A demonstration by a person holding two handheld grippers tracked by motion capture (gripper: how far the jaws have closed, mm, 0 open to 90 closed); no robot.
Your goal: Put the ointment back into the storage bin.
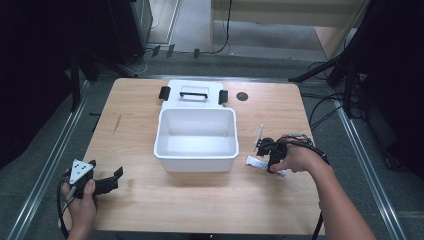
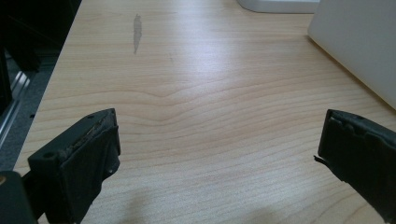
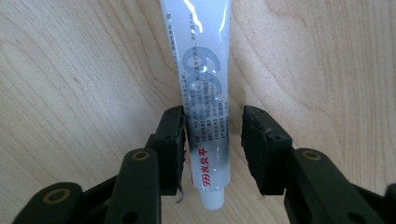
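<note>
A white tube (image 3: 205, 70) with blue and red print lies flat on the wooden table (image 1: 150, 200), just right of the bin, and shows in the high view as the tube (image 1: 253, 161). My right gripper (image 3: 214, 119) points down over it near its cap end, jaws open on either side. The left jaw touches the tube; a gap remains at the right jaw. From above, the right gripper (image 1: 271, 161) is under a hand. My left gripper (image 1: 116, 179) hovers at the table's near left corner, open; in its own view the left gripper (image 2: 219, 126) has bare wood between its jaws.
An open white bin (image 1: 196, 150) stands mid-table, its wall (image 2: 359, 46) in the left gripper view. Its lid (image 1: 175, 86) with black handle and clips lies behind it. A thin white item (image 1: 260, 135) stands right of the bin. A dark round hole (image 1: 242, 96) marks the far table.
</note>
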